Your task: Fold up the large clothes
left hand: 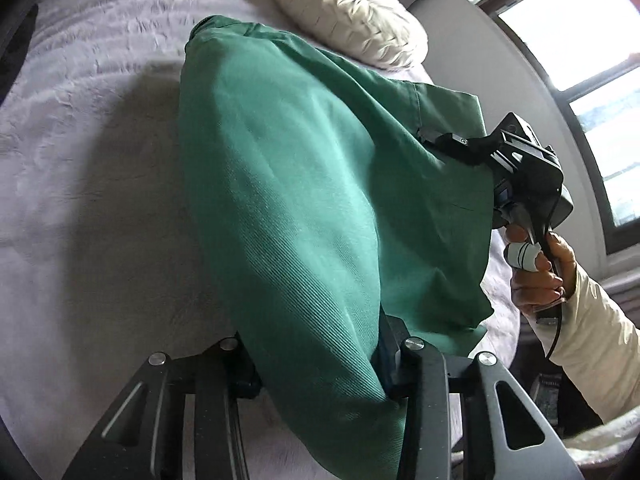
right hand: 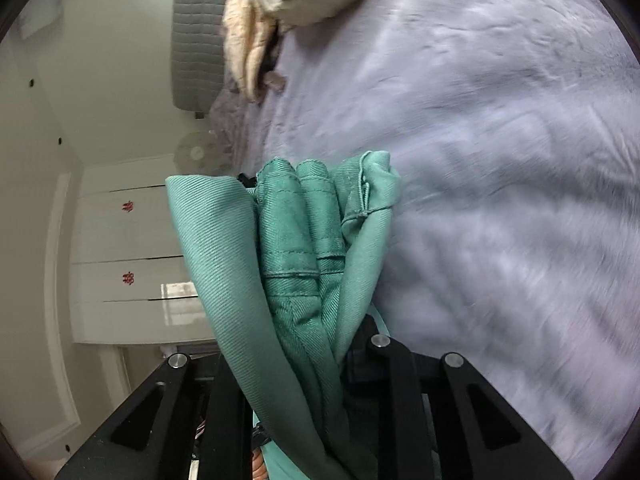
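Lilac bedspread (left hand: pixel 80 168) lay under green garment (left hand: pixel 288 184); left gripper (left hand: pixel 320 364) and right gripper (right hand: pixel 296 344) both pinched garment folds, cream pillow (left hand: pixel 352 16) beyond garment.

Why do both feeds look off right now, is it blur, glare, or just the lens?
Left wrist view: the window is blown out white, the green garment casts a soft shadow on the bed cover, and the fisheye bends the edges. Right wrist view: the bed cover is streaked with motion blur, while the bunched garment stays sharp.

No legible text anywhere (two red emblems on the wardrobe doors (right hand: pixel 132 240) stay unreadable).
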### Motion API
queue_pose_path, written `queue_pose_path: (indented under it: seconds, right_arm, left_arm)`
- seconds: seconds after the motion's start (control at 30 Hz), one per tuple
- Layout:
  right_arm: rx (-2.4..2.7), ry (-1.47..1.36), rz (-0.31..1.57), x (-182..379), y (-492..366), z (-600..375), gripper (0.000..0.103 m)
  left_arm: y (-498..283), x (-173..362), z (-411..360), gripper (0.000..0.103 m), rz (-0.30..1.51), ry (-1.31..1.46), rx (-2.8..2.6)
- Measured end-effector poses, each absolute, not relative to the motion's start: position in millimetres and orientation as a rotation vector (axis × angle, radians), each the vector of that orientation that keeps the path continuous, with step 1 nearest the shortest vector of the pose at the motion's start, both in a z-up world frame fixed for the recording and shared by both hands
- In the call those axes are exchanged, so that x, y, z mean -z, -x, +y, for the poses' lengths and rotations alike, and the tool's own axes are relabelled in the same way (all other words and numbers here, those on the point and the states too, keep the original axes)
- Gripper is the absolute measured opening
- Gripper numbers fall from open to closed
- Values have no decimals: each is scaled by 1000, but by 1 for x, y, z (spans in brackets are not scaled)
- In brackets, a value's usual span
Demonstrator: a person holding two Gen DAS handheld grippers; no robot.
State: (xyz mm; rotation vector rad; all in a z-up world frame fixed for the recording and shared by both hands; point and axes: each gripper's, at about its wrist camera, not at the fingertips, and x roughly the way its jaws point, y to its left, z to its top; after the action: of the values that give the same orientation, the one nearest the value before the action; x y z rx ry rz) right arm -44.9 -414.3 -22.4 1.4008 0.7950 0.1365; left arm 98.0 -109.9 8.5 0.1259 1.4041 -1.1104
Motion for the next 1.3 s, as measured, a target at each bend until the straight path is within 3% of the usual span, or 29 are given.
queue_pose_path:
  seconds: [0.2, 0.37, 0.63, 0.73, 0.8, 0.93, 0.97, 1.0, 1.03, 1.07, 1.17, 1.3]
  right_arm:
    - [-162, -1388, 777, -7, 47, -352, 22]
    - [-174, -1429, 793, 1, 50, -266, 22]
    - [-35, -1479, 968, 90, 45, -175, 21]
    - [65, -1426, 1018, 79, 46, -181, 31]
    - [125, -1275, 1096, 59, 44, -183, 64]
    - [227, -947, 1152, 12, 43, -181, 66]
    - [214, -939, 1142, 9, 41, -180, 63]
    - [191, -950, 1138, 11, 39, -179, 49]
    - [170, -965, 1158, 17, 32, -177, 32]
    - [180, -953, 1175, 20, 35, -175, 5]
    - [232, -849, 1156, 17, 14, -176, 5]
    - [294, -899, 1202, 55, 15, -203, 4]
  left_arm:
    - [-94, -37, -39, 42, 1378, -150, 1146]
    - [-85, -39, 42, 42, 1406, -203, 1119]
    - [-83, 53, 128, 47, 1600, -243, 966]
    - [-88, 46, 141, 47, 1593, -220, 978]
    - [-90, 28, 146, 47, 1554, -259, 1002]
    - [-111, -4, 148, 47, 1425, -248, 974]
    - [-122, -10, 144, 47, 1379, -226, 949]
    - [-137, -10, 135, 47, 1357, -214, 929]
    - [-146, -10, 131, 47, 1335, -202, 899]
    - [-156, -6, 121, 47, 1320, -197, 867]
    - [-156, 7, 100, 47, 1282, -250, 799]
    - [-135, 45, 76, 50, 1290, -338, 757]
